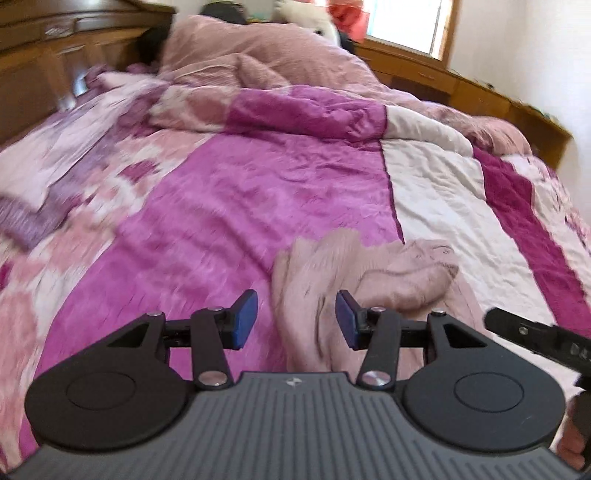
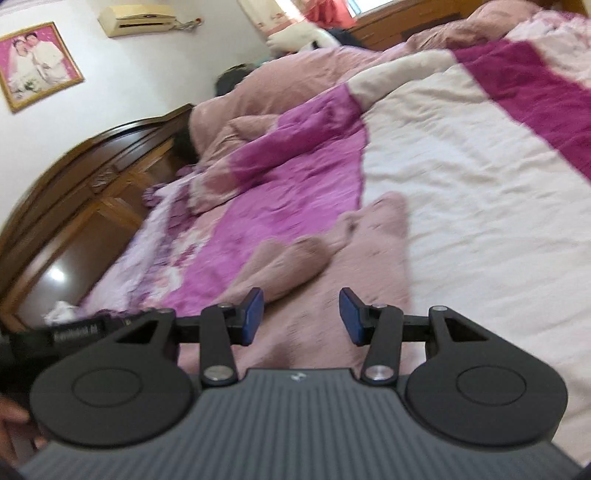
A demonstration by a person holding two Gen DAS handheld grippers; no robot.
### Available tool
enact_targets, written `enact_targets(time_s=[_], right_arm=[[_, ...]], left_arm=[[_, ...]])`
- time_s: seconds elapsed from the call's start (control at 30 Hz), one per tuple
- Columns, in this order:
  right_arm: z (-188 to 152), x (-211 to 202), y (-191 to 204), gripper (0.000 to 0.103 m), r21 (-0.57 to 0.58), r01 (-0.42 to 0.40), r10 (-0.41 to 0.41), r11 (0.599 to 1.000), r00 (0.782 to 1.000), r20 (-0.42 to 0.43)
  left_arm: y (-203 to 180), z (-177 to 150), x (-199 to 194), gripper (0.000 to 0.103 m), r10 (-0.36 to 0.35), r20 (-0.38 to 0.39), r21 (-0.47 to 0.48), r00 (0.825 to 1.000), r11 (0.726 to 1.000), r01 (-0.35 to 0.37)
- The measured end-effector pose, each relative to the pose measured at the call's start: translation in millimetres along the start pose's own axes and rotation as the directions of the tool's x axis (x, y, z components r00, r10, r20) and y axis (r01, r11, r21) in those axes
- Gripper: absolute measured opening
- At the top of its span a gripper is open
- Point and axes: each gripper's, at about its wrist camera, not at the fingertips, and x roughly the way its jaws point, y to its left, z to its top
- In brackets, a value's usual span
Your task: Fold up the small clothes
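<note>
A small pale pink garment (image 1: 354,280) lies crumpled on the magenta and white bedspread (image 1: 258,192). My left gripper (image 1: 296,320) is open just above its near left part, with cloth between the blue pads but not held. In the right wrist view the same garment (image 2: 332,258) lies spread in front, one rolled part near the middle. My right gripper (image 2: 301,317) is open over its near edge, empty. The right gripper's body (image 1: 535,332) shows at the right edge of the left wrist view, and the left gripper's body (image 2: 74,332) at the left edge of the right wrist view.
A bunched pink duvet (image 1: 258,55) lies at the head of the bed. A wooden headboard (image 2: 92,177) stands at the left, wooden cabinets (image 1: 461,85) and a window (image 1: 406,26) behind. A framed photo (image 2: 37,62) and air conditioner (image 2: 136,18) hang on the wall.
</note>
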Motion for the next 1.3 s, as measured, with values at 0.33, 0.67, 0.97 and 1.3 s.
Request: enact_targets(time_s=[0.33, 0.67, 0.97, 1.3], right_arm=[[-1.5, 26.9, -34.4, 0.049, 0.029, 0.092, -0.092, 0.995, 0.996, 0.009], [-11.8, 31.0, -42.4, 0.049, 0.071, 0.06, -0.06, 0.996, 0.998, -0.007], [-13.0, 29.4, -41.6, 0.049, 0.064, 0.059, -0.059, 0.996, 0.998, -0.005], [-15.0, 30.5, -39.5, 0.049, 0.052, 0.066, -0.066, 0.996, 0.998, 0.0]], left_arm=[[-24.3, 30.8, 103.4, 0.044, -0.05, -0.038, 0.163, 0.998, 0.985, 0.055], [-25.6, 18.7, 152.5, 0.045, -0.064, -0.134, 0.139, 0.989, 0.987, 0.082], [12.7, 25.5, 147.8, 0.045, -0.191, -0.07, -0.132, 0.979, 0.975, 0.18], [-31.6, 14.1, 140.7, 0.015, -0.048, -0.015, 0.179, 0.999, 0.983, 0.05]])
